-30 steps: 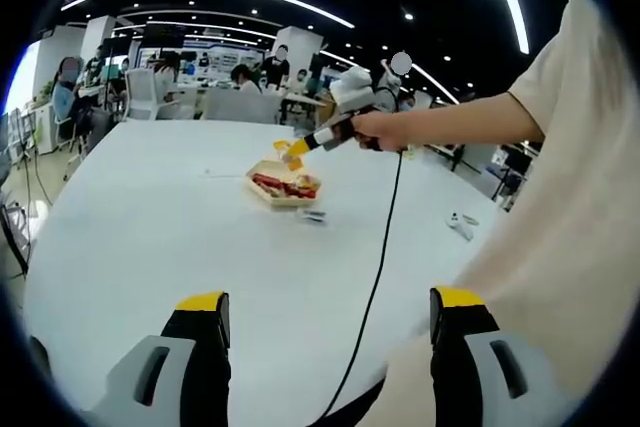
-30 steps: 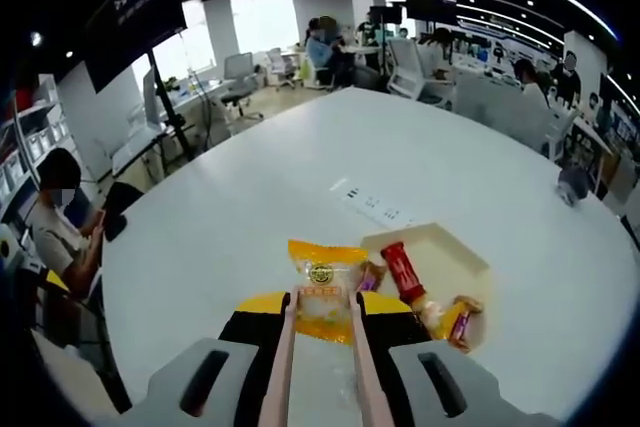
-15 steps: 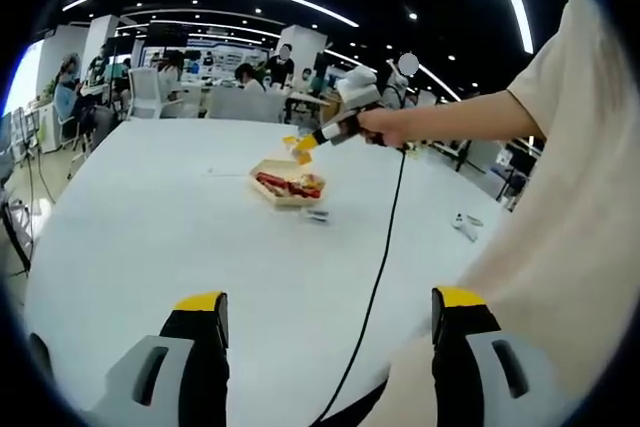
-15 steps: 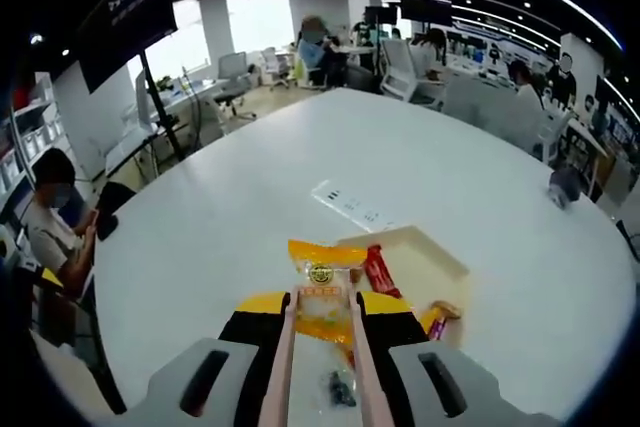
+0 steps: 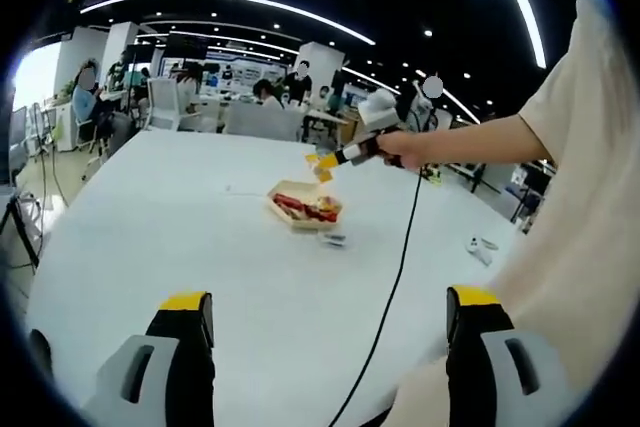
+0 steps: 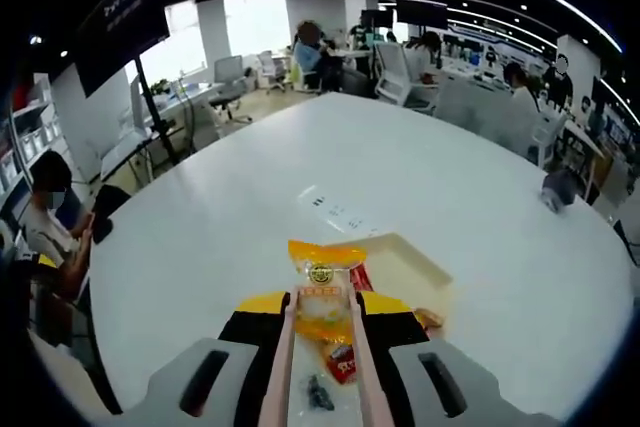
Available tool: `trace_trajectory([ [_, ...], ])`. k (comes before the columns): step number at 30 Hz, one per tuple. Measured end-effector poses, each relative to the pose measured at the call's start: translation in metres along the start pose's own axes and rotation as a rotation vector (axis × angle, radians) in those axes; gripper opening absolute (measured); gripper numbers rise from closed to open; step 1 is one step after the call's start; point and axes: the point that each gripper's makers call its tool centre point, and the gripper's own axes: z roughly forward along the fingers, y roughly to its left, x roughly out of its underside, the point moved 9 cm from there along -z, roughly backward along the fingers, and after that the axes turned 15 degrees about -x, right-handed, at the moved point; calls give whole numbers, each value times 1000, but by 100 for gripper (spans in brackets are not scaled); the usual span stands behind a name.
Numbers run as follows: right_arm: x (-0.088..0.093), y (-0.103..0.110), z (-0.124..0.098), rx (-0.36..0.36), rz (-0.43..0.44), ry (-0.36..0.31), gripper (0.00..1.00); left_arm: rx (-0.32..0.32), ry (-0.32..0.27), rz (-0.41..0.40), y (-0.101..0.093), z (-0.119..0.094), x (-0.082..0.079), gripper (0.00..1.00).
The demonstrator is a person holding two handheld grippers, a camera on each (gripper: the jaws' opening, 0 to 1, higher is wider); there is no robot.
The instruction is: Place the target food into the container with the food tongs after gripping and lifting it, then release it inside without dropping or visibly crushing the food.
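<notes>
- Office room with desks and seated people surrounds a large white worktop [image 6: 420,197].
- Right tongs [image 6: 320,322] are closed on a yellow food packet [image 6: 324,287], held above the container [image 6: 400,259].
- Left tongs [image 5: 330,317] stand wide, holding nothing.
- I think it is best to lower slowly over the container before opening.
- It already holds red-wrapped snacks [image 5: 305,207].

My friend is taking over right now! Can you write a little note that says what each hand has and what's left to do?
Right gripper: shut on the tongs, which pinch a yellow snack packet, lifted above the container.
Left gripper: open, holding nothing, low over the white table.
Container sits mid-table with red-wrapped snacks inside; a small dark item lies beside it.
Done: packet gripped and lifted.
Left: lower it into the container, release gently.
</notes>
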Motion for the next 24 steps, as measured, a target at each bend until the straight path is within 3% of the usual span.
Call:
trace_trajectory([
  [6, 2, -8, -2, 2, 6, -3, 26, -28, -48, 9, 3, 4, -13, 99],
  [24, 10, -39, -10, 7, 25, -6, 26, 5, -53, 87, -9, 36, -43, 99],
])
